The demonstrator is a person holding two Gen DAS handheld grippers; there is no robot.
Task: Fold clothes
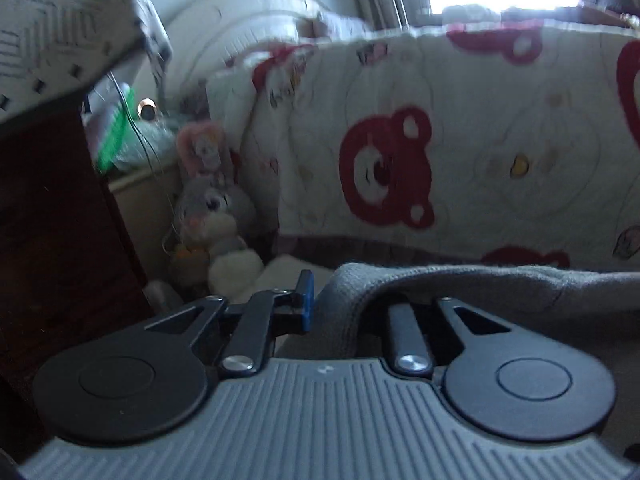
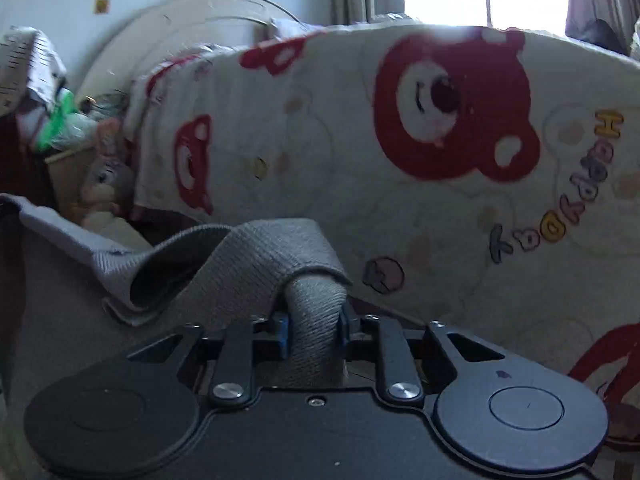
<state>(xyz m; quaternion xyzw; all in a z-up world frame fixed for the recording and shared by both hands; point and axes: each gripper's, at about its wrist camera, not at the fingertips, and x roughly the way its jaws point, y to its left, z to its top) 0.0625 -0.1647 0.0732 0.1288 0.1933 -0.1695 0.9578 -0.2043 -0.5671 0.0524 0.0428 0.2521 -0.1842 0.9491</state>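
Bed (image 2: 460, 220), covered by a white quilt (image 1: 500, 152) with red bear print, fills the background in both wrist views; it stands well above claw level, so the claws look to be low, beside the bed. Window bright behind it. Plush rabbit (image 1: 216, 208) sits on the floor at the bed's corner, near a cluttered side cabinet (image 1: 136, 192). Neither matters to the task.

Task item: one grey knit garment (image 2: 256, 264), ribbed weave, heavy-looking (sweater or similar; type not determinable). It is in the air, strung between the two claws, not lying on the bed or any flat surface visible here.

Right claw (image 2: 312, 332): clenched on a bunched roll of the grey cloth; blue pads press it from both sides. Fabric loops over and drapes away to the left in loose folds.

Left claw (image 1: 340, 300): one blue pad is visible at the cloth's edge; the other finger is buried under the grey cloth (image 1: 480, 284) draped across it. Grey cloth passes between the fingers, so I judge it grasped, though the far pad's contact is hidden.

Progress (judgement): early. Garment is lifted and held at two places, but hangs crumpled; no clean fold line or flattened panel is visible. Remaining: spread it flat, make the folds, set it down. Frames are motion-blurred.
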